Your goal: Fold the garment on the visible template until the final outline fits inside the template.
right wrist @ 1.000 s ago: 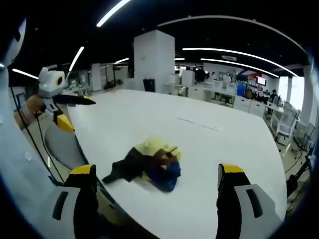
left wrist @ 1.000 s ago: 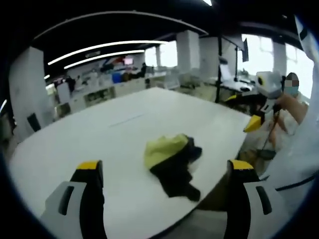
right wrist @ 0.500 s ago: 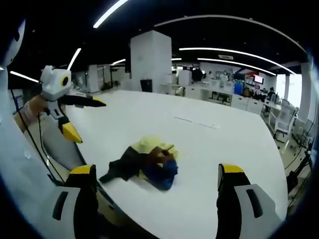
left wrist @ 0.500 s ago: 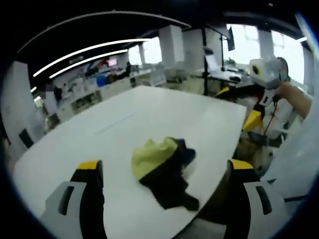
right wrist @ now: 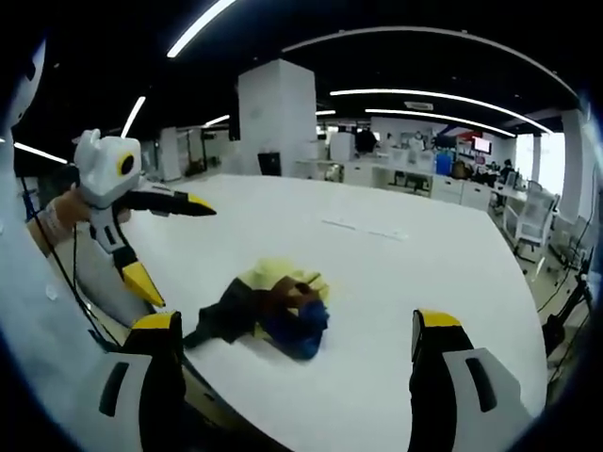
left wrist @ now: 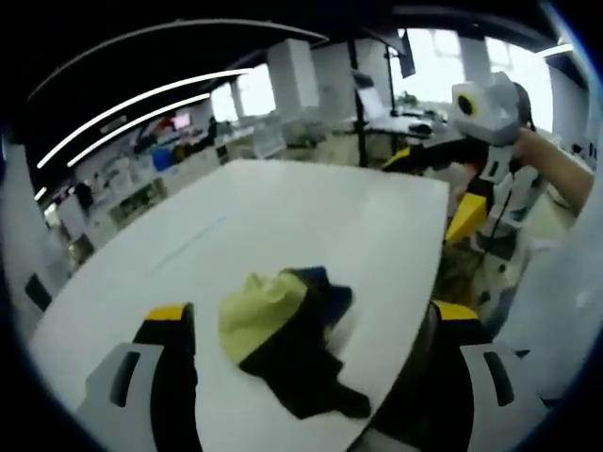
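Yellow-and-dark garment [left wrist: 283, 344] bunched near table [left wrist: 283, 212] edge; left gripper [left wrist: 311, 325] and right gripper [right wrist: 292, 330] spread, empty, poised for unfolding.

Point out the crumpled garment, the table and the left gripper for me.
garment [left wrist: 283, 344], left gripper view, middle of the heap.
table [right wrist: 396, 273], right gripper view, bare white top.
left gripper [right wrist: 170, 240], right gripper view, between its yellow-tipped jaws.

Left tongs [right wrist: 171, 237] advanced over table [right wrist: 405, 273] edge.
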The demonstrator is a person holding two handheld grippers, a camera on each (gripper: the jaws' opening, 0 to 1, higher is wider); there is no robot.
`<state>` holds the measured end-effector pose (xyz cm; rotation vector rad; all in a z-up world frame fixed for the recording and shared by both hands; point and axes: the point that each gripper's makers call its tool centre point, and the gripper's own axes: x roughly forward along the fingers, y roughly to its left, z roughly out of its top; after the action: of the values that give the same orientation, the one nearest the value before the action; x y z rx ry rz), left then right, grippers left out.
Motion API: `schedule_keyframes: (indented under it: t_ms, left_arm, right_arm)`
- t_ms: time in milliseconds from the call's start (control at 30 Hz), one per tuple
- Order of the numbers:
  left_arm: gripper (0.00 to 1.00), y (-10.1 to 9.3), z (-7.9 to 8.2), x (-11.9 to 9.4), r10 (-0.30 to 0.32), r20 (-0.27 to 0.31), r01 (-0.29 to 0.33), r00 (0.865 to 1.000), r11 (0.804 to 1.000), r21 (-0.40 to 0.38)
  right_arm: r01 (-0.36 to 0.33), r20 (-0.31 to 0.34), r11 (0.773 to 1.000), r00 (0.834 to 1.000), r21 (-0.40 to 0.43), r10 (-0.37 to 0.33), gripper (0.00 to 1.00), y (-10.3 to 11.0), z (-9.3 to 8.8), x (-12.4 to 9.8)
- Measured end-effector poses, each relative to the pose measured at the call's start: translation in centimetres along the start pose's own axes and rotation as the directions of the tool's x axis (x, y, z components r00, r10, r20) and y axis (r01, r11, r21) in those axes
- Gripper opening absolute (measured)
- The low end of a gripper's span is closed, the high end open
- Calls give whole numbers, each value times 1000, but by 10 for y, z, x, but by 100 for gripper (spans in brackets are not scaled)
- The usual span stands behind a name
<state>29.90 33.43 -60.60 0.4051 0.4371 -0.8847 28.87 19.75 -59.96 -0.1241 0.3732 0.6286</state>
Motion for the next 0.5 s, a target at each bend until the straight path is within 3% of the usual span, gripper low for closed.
schedule_keyframes:
  t_ms: [167, 500]
  left_arm:
    - [98, -4, -1, 10, -8, -18, 9, 1000, 999, 38]
    - [91, -14, -9, 21, -36, -51, 37, 998, 999, 32]
  right_arm:
    - [5, 20, 1000, 1000, 20, -5, 100, -6, 0, 0]
    - [11, 28, 999, 1000, 39, -12, 100, -14, -2, 0]
